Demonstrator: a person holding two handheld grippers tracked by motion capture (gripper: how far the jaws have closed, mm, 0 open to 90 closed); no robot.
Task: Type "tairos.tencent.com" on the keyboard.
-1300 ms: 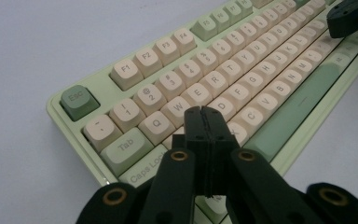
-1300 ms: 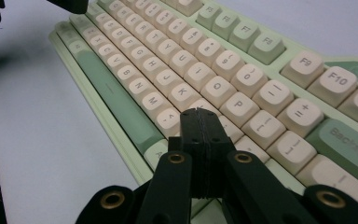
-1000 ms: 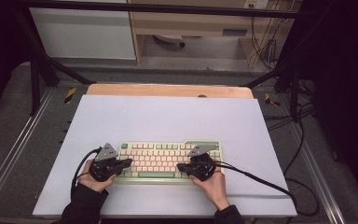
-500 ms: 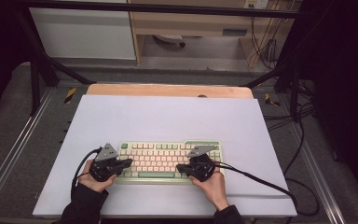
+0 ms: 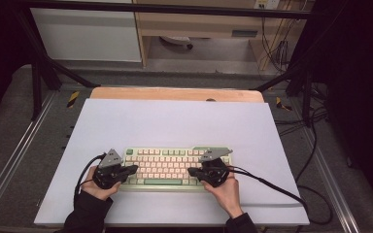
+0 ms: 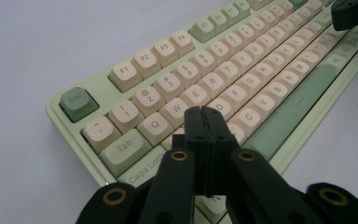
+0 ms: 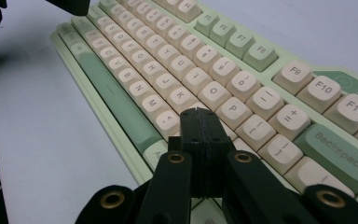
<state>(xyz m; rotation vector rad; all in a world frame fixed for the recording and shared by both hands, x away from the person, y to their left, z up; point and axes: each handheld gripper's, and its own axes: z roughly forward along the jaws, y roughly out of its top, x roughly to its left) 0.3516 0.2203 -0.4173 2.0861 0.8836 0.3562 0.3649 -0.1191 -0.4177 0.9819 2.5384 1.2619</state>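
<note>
We see the green-and-cream keyboard (image 5: 167, 167) lying flat on the white table (image 5: 175, 121), near its front edge. Left gripper (image 6: 201, 112) hovers over the kbd's left end, approx. by the S/D keys, jaws pressed together w/ nothing between. Right gripper (image 7: 198, 113) is over the right end near L, jaws likewise closed, empty.

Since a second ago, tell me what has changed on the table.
Nothing visibly changed: the left gripper and right gripper stay shut over the two ends of the green and cream keyboard, which has not shifted on the white mat.
</note>
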